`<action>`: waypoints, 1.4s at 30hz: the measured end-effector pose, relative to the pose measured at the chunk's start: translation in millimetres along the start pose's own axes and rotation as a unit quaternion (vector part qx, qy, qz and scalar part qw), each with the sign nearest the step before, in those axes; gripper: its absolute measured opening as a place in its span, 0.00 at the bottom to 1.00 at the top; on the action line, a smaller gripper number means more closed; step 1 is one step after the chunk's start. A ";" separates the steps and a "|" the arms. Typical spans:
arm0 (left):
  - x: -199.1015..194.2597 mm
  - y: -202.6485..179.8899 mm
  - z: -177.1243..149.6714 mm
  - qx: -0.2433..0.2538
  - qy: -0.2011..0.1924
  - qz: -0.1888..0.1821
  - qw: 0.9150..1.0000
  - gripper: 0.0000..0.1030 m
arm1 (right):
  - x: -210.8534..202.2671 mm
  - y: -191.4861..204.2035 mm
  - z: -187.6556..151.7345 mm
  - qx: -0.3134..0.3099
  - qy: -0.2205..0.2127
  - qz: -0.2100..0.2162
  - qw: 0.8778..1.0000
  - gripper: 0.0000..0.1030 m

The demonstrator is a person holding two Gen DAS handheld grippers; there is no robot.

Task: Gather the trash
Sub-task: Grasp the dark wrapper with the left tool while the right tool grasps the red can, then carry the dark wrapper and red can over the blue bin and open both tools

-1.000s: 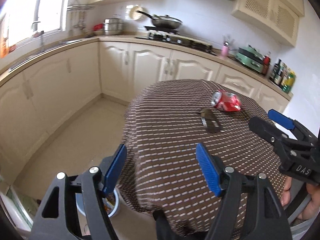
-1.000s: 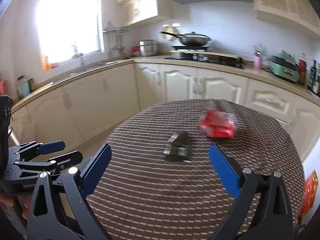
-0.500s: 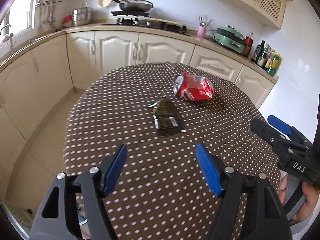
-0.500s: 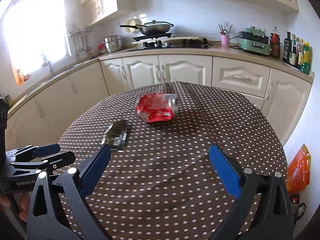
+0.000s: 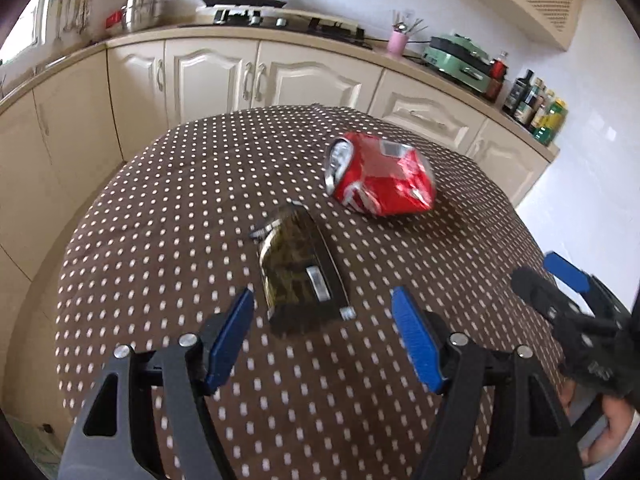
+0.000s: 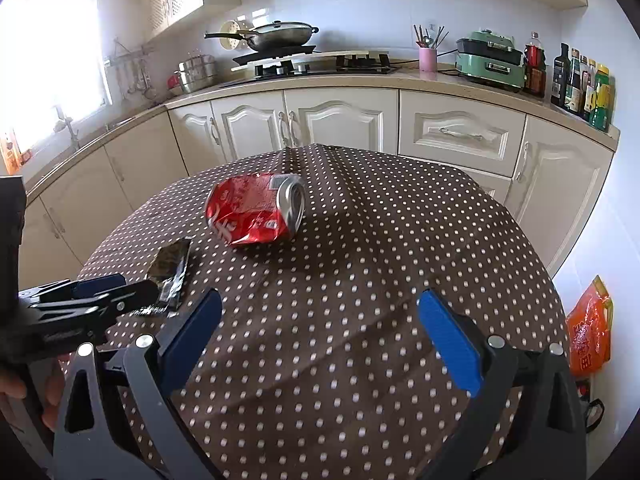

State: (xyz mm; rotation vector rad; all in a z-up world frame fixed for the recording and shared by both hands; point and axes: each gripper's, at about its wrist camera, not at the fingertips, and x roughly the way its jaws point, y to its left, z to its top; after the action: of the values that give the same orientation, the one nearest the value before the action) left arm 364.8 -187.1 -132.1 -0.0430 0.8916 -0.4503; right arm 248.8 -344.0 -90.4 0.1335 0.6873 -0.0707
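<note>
- Left tool (image 5: 322,328): released, nothing between its pads; nearer hand to the wrapper.
- Right tool (image 6: 318,338): released, empty.
- Dark wrapper (image 5: 300,268): flat on the dotted surface (image 5: 160,240), just ahead of the left tool, long axis running away from it.
- Crushed red can (image 6: 256,210): on its side, beyond the wrapper, ahead of the right tool.

Home kitchen, stove (image 6: 320,65), cabinets (image 6: 340,120), wok (image 6: 280,36)

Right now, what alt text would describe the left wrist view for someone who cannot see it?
The open left gripper hovers just short of a dark wrapper on a brown dotted tablecloth, with a crushed red can beyond it.
</note>
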 end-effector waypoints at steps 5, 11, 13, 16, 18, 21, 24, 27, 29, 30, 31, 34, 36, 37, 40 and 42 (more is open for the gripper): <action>28.4 -0.9 20.1 0.002 0.017 0.039 0.999 0.67 | 14.3 2.6 15.3 -0.014 0.007 -0.007 1.000 0.93; 45.2 12.6 30.0 -0.004 0.025 0.023 0.999 0.13 | 40.2 3.5 41.5 -0.008 0.013 0.008 1.000 0.93; 39.6 22.2 31.6 -0.016 0.013 0.014 1.000 0.09 | 54.3 1.5 48.9 0.009 0.023 0.031 0.999 0.92; 30.5 35.3 31.9 -0.030 -0.005 0.020 0.999 0.07 | 78.6 1.8 58.1 0.023 0.044 0.034 0.998 0.76; 27.1 44.0 32.9 -0.038 -0.010 0.017 0.999 0.06 | 92.0 2.8 61.4 0.031 0.055 0.039 0.997 0.71; 19.6 53.1 29.8 -0.044 -0.015 0.017 0.999 0.06 | 108.0 4.5 65.0 0.039 0.070 0.045 0.996 0.49; 8.6 61.3 27.4 -0.048 -0.029 0.016 0.998 0.06 | 114.8 5.6 66.2 0.042 0.074 0.062 0.994 0.16; -2.2 68.2 24.4 -0.051 -0.036 0.016 0.998 0.06 | 100.0 16.1 67.2 -0.001 0.053 0.039 0.998 0.12; -10.0 72.2 21.3 -0.053 -0.042 0.017 0.998 0.06 | 84.7 27.4 62.7 -0.034 0.030 0.019 0.999 0.12; -12.8 73.4 20.7 -0.054 -0.045 0.015 0.997 0.06 | 80.5 30.4 60.2 -0.039 0.026 0.021 0.999 0.12; -16.8 75.8 19.4 -0.056 -0.048 0.013 0.997 0.06 | 74.0 34.3 57.8 -0.042 0.020 0.025 0.999 0.12; -29.2 81.2 15.8 -0.064 -0.057 0.007 0.996 0.05 | 56.1 48.8 53.2 -0.056 0.005 0.033 0.998 0.12; -38.8 86.8 11.2 -0.070 -0.061 -0.001 0.996 0.05 | 48.5 62.4 52.4 -0.069 0.001 0.039 0.997 0.12; -45.4 91.5 8.0 -0.074 -0.063 -0.006 0.995 0.05 | 43.3 70.4 51.3 -0.075 -0.006 0.040 0.996 0.12; -65.7 106.6 -3.3 -0.084 -0.073 -0.004 0.994 0.05 | 33.5 94.4 47.3 -0.087 -0.009 0.064 0.994 0.12; -81.0 118.6 -13.4 -0.089 -0.080 0.000 0.993 0.05 | 28.1 116.6 42.7 -0.098 -0.008 0.085 0.992 0.12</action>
State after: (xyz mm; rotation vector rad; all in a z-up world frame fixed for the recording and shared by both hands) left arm 353.7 -45.6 -106.7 -0.2404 0.7716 -0.3613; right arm 309.9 -235.5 -64.0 0.0027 0.6603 0.1593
